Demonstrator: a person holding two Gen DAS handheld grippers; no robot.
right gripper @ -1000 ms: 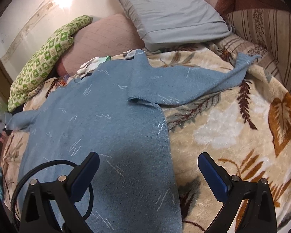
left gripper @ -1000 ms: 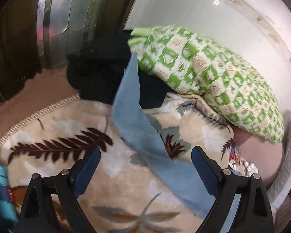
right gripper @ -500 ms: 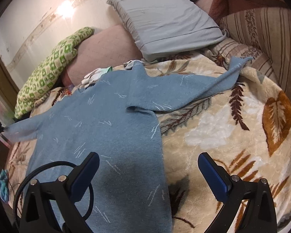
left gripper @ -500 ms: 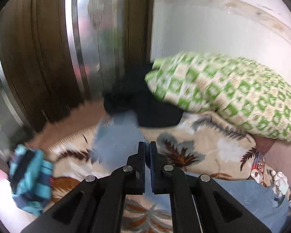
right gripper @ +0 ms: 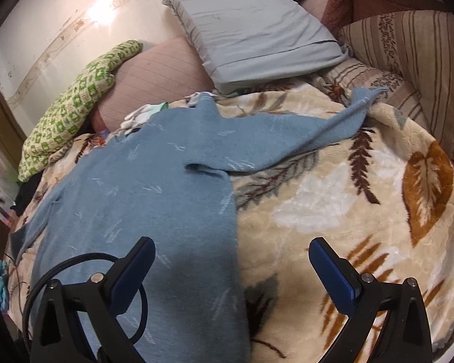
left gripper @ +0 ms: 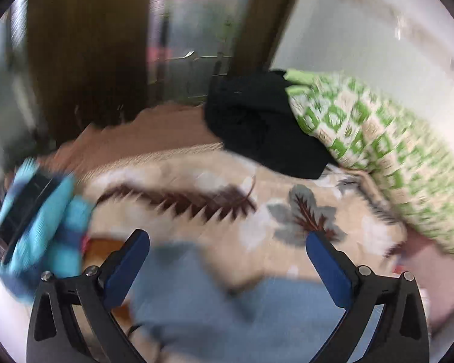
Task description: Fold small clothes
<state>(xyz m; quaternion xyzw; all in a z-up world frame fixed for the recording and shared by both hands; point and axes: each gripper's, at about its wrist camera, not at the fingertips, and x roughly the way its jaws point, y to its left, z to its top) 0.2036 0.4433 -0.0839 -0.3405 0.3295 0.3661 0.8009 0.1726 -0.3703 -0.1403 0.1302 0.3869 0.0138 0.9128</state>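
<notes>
A light blue sweater [right gripper: 154, 187] lies flat on a leaf-patterned blanket [right gripper: 333, 211]. One sleeve [right gripper: 327, 124] stretches out to the far right. The other sleeve [right gripper: 36, 224] is folded back along the sweater's left side. In the blurred left wrist view the sweater [left gripper: 215, 296] lies just under and between the fingers. My left gripper [left gripper: 227, 260] is open and empty above it. My right gripper [right gripper: 231, 267] is open and empty above the sweater's lower right edge.
A green checked pillow [left gripper: 378, 157], also in the right wrist view [right gripper: 75, 106], and a black garment [left gripper: 257, 127] lie at the bed's far end. A turquoise cloth [left gripper: 42, 227] lies at the left. A grey pillow [right gripper: 248, 27] and a striped cushion [right gripper: 408, 48] sit behind.
My left gripper shut on the left sleeve, carried it in over the sweater, then opened and let it go. The right gripper stayed open and pulled back a little.
</notes>
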